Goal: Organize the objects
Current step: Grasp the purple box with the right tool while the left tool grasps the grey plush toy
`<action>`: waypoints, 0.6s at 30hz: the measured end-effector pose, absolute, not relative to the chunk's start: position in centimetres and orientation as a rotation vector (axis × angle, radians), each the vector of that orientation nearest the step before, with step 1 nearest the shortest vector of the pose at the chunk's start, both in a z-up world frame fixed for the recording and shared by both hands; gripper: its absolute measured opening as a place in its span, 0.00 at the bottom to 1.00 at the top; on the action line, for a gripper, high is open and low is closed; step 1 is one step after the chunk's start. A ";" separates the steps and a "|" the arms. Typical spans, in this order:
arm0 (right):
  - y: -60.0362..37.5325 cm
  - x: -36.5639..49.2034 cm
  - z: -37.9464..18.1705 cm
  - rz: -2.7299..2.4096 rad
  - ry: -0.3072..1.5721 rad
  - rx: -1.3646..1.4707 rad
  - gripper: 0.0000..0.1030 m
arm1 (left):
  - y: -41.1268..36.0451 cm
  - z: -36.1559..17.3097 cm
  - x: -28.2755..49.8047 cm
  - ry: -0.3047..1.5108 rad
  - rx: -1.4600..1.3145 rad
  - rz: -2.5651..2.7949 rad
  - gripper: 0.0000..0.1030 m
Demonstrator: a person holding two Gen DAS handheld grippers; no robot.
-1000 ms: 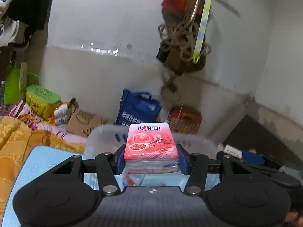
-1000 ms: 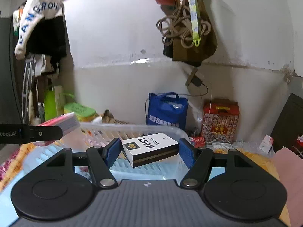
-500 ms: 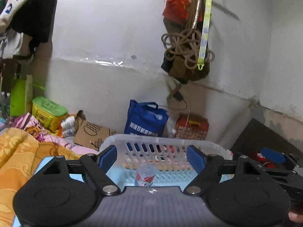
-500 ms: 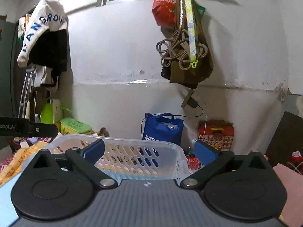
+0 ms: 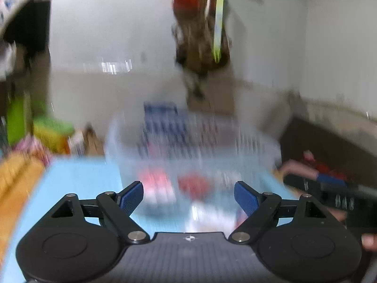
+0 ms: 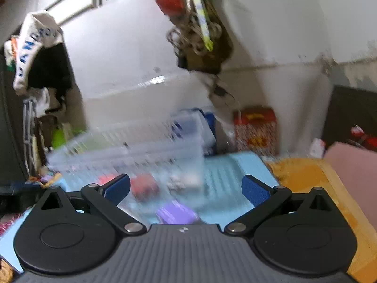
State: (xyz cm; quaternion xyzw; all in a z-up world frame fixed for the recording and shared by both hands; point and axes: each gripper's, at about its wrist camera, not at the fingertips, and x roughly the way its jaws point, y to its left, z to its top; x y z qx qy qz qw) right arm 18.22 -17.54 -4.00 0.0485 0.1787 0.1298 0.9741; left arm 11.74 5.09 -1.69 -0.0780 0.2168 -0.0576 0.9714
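Note:
Both views are motion-blurred. A white slotted plastic basket [image 5: 193, 141] stands on a light blue mat [image 5: 77, 176]; it also shows in the right wrist view [image 6: 132, 146]. Blurred pink and red items [image 5: 157, 184] lie in or by the basket. My left gripper [image 5: 188, 194] is open and empty, just in front of the basket. My right gripper [image 6: 186, 188] is open and empty, to the right of the basket. A small purple object [image 6: 176, 214] lies on the mat [image 6: 226, 172] between the right fingers.
An orange blanket [image 6: 313, 181] lies right of the mat and a pink sheet [image 6: 353, 162] beyond it. A blue bag [image 5: 162, 113] and a red box [image 6: 254, 129] stand by the wall. A bag and rope [image 6: 200, 35] hang above. The right gripper's black body [image 5: 329, 195] shows at right.
One second ago the left gripper held a pink tissue pack and the right a white box; both were let go by half a second ago. Both open grippers have since tilted down toward the mat.

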 end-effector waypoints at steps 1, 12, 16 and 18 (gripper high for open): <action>-17.6 18.5 -4.6 0.238 0.373 0.093 1.00 | 5.0 -2.8 11.7 0.458 -0.170 -0.127 0.85; -15.2 21.4 -8.0 0.269 0.442 -0.043 0.84 | 1.5 -7.7 12.8 0.556 -0.030 -0.149 0.85; -14.8 22.4 -8.4 0.262 0.474 -0.048 0.80 | 2.3 -8.4 12.9 0.574 -0.074 -0.175 0.86; -14.8 22.3 -8.5 0.266 0.479 -0.043 0.79 | 2.2 -8.5 12.9 0.571 -0.069 -0.178 0.86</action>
